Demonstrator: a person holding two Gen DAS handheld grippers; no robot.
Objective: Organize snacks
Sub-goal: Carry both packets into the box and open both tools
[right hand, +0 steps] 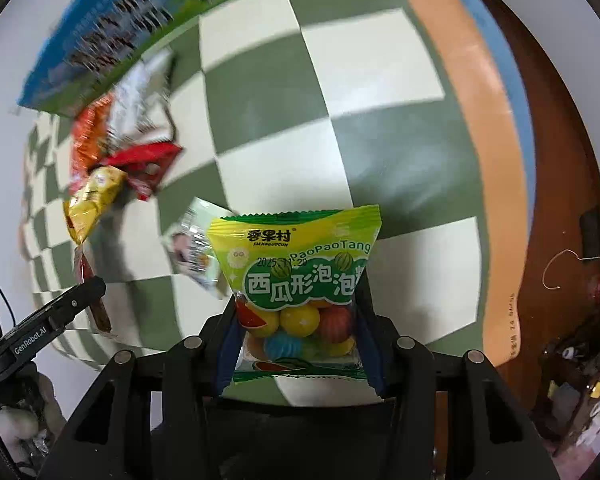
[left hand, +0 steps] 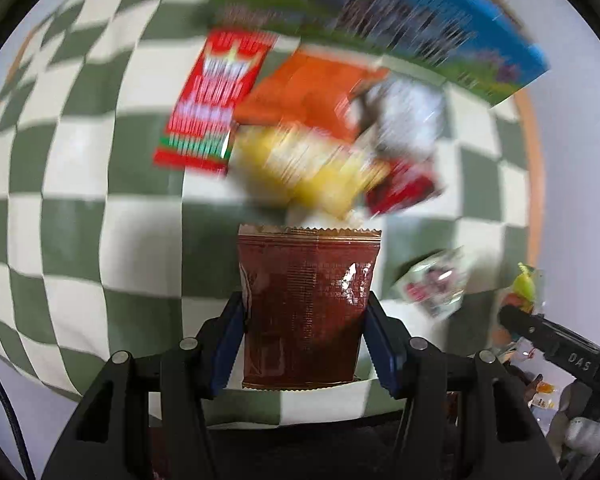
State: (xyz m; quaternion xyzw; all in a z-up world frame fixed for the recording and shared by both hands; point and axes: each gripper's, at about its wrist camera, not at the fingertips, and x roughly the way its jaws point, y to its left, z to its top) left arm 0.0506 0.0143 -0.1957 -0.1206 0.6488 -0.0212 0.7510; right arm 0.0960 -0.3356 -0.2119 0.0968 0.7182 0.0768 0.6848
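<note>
My left gripper [left hand: 305, 312] is shut on a dark brown snack packet [left hand: 306, 308], held above the green-and-white checkered cloth [left hand: 80, 184]. My right gripper [right hand: 296, 316] is shut on a yellow-green bubble gum bag [right hand: 296, 276] with coloured gum balls inside. A blurred pile of snacks lies ahead in the left wrist view: a red packet [left hand: 212, 100], an orange packet [left hand: 304, 92], a yellow packet [left hand: 300, 168] and a white packet [left hand: 404, 116]. A small clear packet [left hand: 436, 284] lies on the cloth to the right; it also shows in the right wrist view [right hand: 192, 244].
A blue-and-green box [left hand: 420, 20] stands behind the pile; it also shows in the right wrist view [right hand: 100, 40]. The cloth's orange border [right hand: 480, 120] and a brown table edge [right hand: 560, 200] are at the right. The other gripper's finger shows at each view's side [left hand: 552, 340] [right hand: 48, 324].
</note>
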